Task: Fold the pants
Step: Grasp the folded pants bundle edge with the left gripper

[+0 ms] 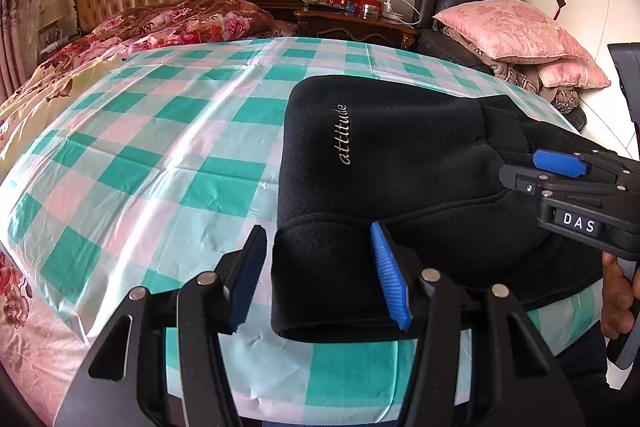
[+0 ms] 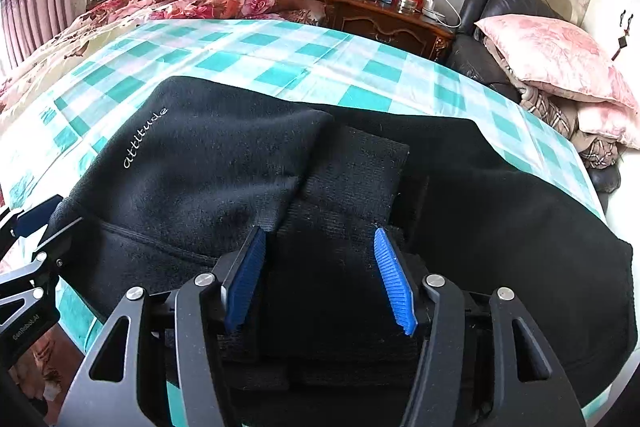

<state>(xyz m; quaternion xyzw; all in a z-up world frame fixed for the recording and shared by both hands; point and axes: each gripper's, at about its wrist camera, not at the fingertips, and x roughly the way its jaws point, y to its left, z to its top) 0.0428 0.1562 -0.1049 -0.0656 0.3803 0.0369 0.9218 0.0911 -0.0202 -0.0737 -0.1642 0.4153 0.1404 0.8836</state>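
On the checked sheet (image 1: 168,131), black pants (image 2: 224,163) lie part-folded, both the left gripper (image 1: 320,275) at their seven-o'clock corner and the right gripper (image 2: 320,275) spread, pinching nothing; seemingly between folds, next needing a fresh grip.

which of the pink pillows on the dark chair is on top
The larger pale pink floral pillow is on top; it lies tilted over a second pink pillow, of which only the lower right part shows beneath it.
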